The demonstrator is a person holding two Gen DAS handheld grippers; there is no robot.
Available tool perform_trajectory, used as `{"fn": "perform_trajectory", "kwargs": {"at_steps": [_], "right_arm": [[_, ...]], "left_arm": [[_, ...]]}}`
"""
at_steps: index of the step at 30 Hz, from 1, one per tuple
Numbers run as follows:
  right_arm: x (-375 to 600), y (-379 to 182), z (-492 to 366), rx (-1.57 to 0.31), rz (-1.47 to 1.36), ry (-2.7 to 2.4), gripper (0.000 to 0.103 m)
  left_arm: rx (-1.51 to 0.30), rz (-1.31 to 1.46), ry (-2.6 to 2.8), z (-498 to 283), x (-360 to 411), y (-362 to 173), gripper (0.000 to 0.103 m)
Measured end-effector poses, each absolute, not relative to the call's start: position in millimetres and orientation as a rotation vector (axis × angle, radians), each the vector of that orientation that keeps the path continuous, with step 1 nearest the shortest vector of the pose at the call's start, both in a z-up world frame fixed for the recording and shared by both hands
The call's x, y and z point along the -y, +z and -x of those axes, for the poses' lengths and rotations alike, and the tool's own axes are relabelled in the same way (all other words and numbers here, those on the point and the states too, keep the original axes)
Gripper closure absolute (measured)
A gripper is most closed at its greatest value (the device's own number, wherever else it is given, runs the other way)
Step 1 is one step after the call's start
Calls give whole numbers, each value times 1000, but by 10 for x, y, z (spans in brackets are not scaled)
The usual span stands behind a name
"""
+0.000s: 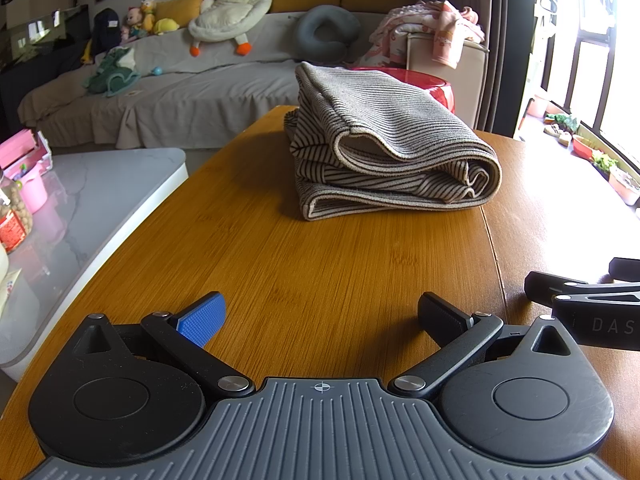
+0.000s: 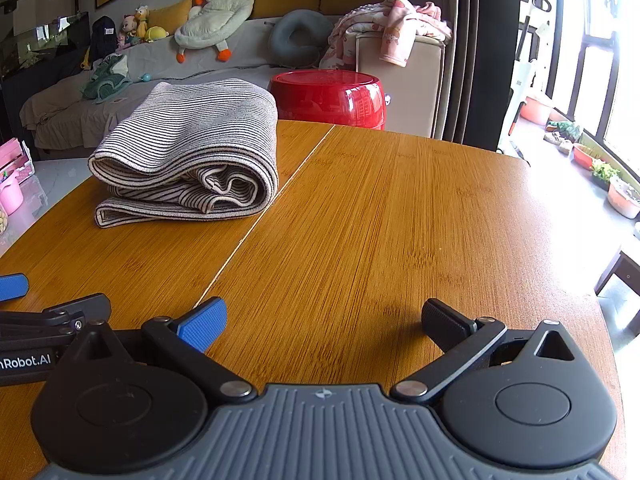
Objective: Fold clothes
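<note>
Strong daylight pours in from the window at the right of both views, blown out to white there. It casts glare across the right side of the wooden surface and soft shadows left of the folded striped garment. Both pictures are sharp; fisheye curvature bends the edges.

Ahead of the tool, the striped garment hides its inner folds; the red stool behind it is perhaps half covered.
</note>
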State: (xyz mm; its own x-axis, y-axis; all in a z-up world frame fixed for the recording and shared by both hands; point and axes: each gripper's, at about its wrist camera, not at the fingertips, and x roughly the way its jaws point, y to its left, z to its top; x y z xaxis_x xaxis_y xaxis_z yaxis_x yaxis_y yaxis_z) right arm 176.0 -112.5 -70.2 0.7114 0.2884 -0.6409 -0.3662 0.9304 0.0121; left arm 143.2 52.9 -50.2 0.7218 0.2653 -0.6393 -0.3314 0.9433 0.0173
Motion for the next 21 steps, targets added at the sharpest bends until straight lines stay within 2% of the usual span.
{"fn": "perform_trajectory", "kwargs": {"at_steps": [21], "right_arm": [[1134, -697, -1764, -691, 112, 349, 0]], "left_arm": [[-733, 62, 157, -1464, -530, -487, 0]]}}
